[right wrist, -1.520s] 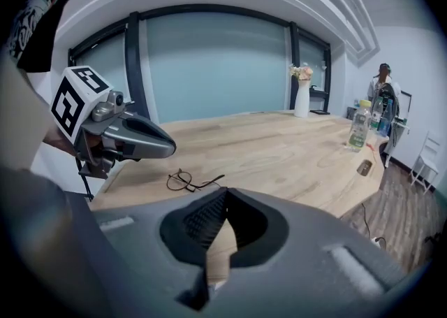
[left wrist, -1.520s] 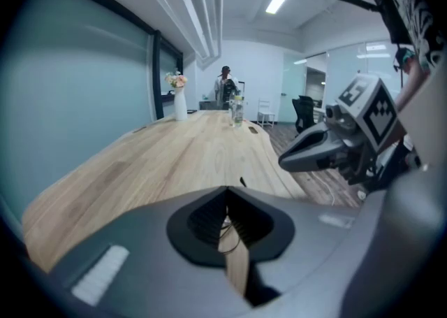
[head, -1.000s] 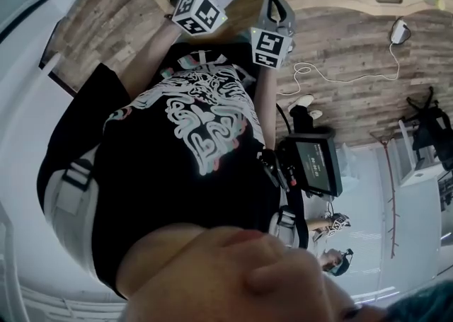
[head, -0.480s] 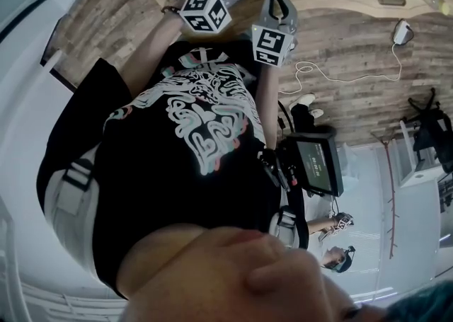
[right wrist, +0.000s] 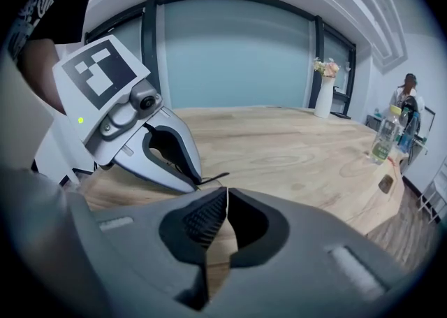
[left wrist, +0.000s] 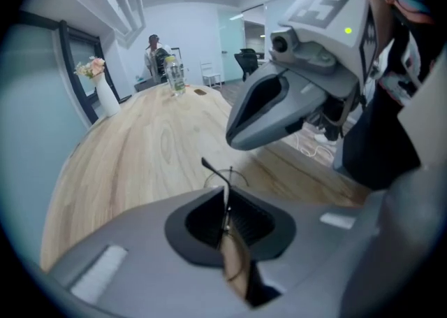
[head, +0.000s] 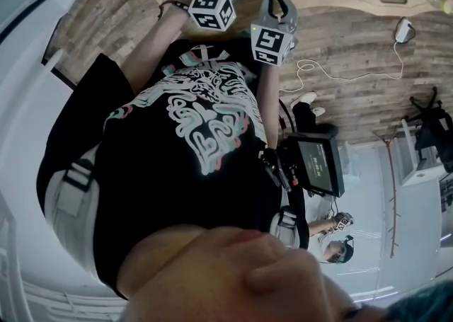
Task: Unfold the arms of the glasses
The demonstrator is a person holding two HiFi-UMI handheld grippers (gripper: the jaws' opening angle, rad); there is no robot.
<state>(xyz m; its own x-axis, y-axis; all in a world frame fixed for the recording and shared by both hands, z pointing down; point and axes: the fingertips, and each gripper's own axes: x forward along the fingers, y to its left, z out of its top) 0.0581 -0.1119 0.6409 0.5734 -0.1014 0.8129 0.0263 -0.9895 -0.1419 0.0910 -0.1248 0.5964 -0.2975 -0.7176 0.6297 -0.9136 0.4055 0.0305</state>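
Left gripper (left wrist: 225, 215) jaws clamped on glasses (left wrist: 226, 182) frame, steadying it. Glasses arm (right wrist: 213, 178) pokes past tips. Right gripper (right wrist: 225, 201) jaws closed, seemingly empty, tips just beside arm, likely to nudge it open.

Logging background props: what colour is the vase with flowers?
White; the vase shows best in the left gripper view.

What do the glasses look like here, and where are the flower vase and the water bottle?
glasses (left wrist: 214, 170), left gripper view, on the dark arm sticking out past the jaws.
vase (left wrist: 108, 100), left gripper view, on its white body.
bottle (right wrist: 380, 140), right gripper view, on its clear middle.
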